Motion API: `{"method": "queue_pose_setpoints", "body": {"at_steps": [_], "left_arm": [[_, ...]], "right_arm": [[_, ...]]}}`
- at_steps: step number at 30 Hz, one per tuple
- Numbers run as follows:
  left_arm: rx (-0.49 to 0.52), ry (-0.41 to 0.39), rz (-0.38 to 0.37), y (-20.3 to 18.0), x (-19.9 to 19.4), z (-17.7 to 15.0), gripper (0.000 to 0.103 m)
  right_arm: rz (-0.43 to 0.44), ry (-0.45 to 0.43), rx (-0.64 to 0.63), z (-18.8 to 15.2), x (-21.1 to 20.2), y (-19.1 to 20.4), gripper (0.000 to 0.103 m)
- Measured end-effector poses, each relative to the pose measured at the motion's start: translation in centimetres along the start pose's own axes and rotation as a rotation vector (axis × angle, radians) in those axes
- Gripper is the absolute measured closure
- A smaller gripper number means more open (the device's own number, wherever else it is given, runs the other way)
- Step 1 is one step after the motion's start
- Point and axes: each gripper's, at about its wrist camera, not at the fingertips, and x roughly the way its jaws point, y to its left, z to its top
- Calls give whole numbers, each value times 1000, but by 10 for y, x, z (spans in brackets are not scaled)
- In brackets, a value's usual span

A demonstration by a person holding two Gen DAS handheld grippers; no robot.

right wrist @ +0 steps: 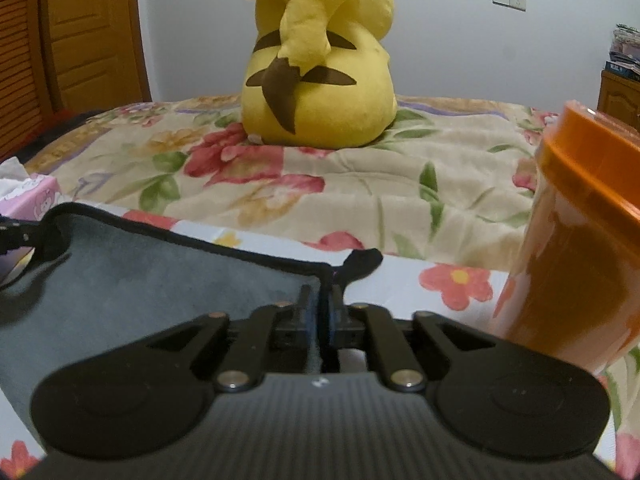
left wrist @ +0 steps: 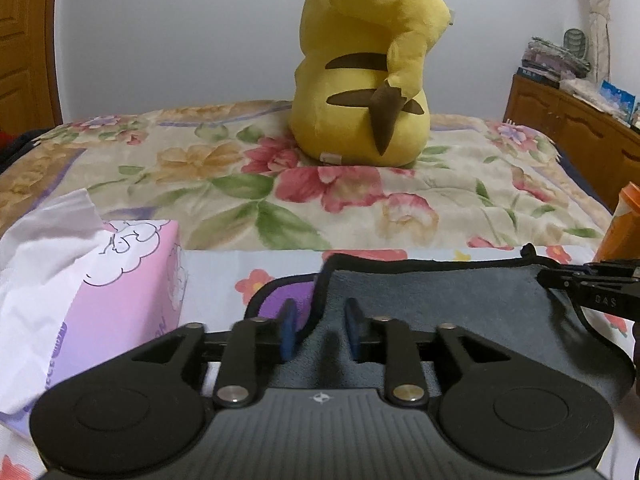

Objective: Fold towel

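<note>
Floral desk (left wrist: 224, 268) before bed: soft, limp grey towel (left wrist: 440, 304) near front edge. Right tool (right wrist: 322, 316) pinched on its right corner; left tool (left wrist: 318, 330) parted, straddling left hem. Best gripped at corners.

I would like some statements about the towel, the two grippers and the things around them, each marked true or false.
1. The right gripper is shut on the gray towel. True.
2. The left gripper is shut tight. False: its jaws stand apart, with the towel's edge between them.
3. A pink tissue box stands left of the towel. True.
4. The yellow plush toy lies on the towel. False: it sits farther back on the floral blanket.
5. An orange container stands right of the towel. True.
</note>
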Motion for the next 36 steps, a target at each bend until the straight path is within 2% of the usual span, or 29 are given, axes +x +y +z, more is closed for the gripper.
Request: {"method": "queue_pose_setpoints", "body": {"at_steps": [2,3,4,6,11,29,31,36], "left_arm": [[-7,-1,-2,0,0,-2,53],[-11,-2,-3,-1,0,-2,48],[-12,-3,-5,-2,0,-3,46],[-8,-5,-6,-3,-2,-5,39],[-8,1,-16,-6,-10,-9,30],[51,63,-52,-35,-73,-37,26],[54,65,-54,-38,-83,-38,25],[68,66,-52,-44,-109,-39,14]], "right_arm": [[-4,-4,-8,0,-1,0,76],[-6,-6,-14,0,-1,0,61],[-7,-11,-18,0,-2,1,52],[-9,-22,-23,0,-5,1,52],[-10,-23,-24,0,-12,2,51],[25,-31,12,-5,-90,13,49],[26,-33,14,-7,-98,15,47],[22,-33,32,-10,-122,20,39]]}}
